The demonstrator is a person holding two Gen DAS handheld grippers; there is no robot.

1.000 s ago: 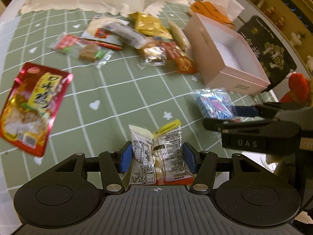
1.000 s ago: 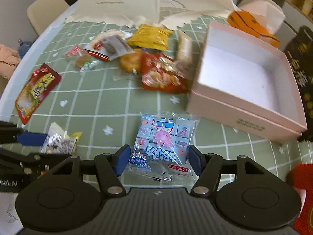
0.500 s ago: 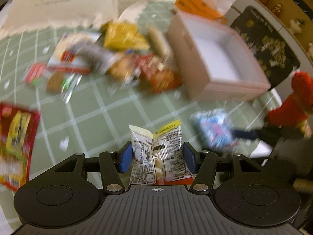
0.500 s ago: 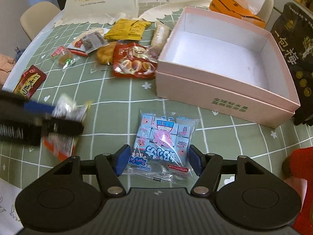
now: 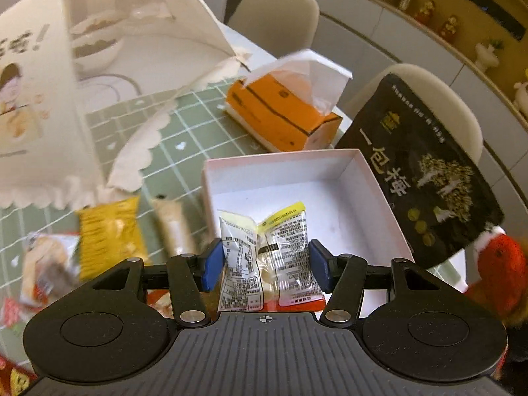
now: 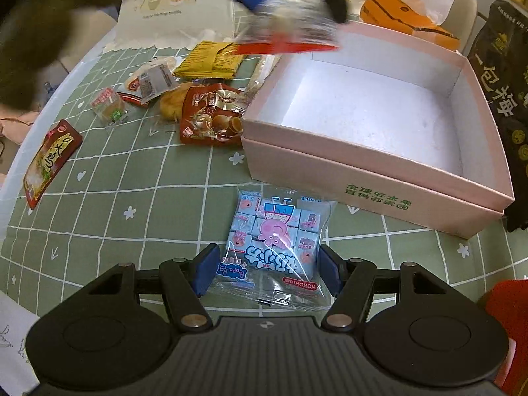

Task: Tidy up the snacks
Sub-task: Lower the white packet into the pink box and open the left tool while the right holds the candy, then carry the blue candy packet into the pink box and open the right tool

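My left gripper (image 5: pixel 264 260) is shut on a clear snack packet with black print and a yellow corner (image 5: pixel 269 250). It holds the packet over the near left part of the open pink box (image 5: pixel 373 181). In the right wrist view the left gripper (image 6: pixel 290 3) is a blur above the box's far left corner (image 6: pixel 475 181). My right gripper (image 6: pixel 265 272) is shut on a blue Peppa Pig candy bag (image 6: pixel 275 231), low over the green checked cloth in front of the box.
Several snacks lie left of the box: a yellow packet (image 6: pixel 211 57), a brown-red packet (image 6: pixel 208 118), a red pouch (image 6: pixel 49 161). An orange tissue box (image 5: pixel 283 112) and a black bag (image 5: pixel 425 171) stand behind and right of the box. A white food cover (image 5: pixel 99 76) stands at the back.
My left gripper has carried its packet up and to the right, from the open cloth to above the pink box. My right gripper has moved nearer the box with the candy bag.
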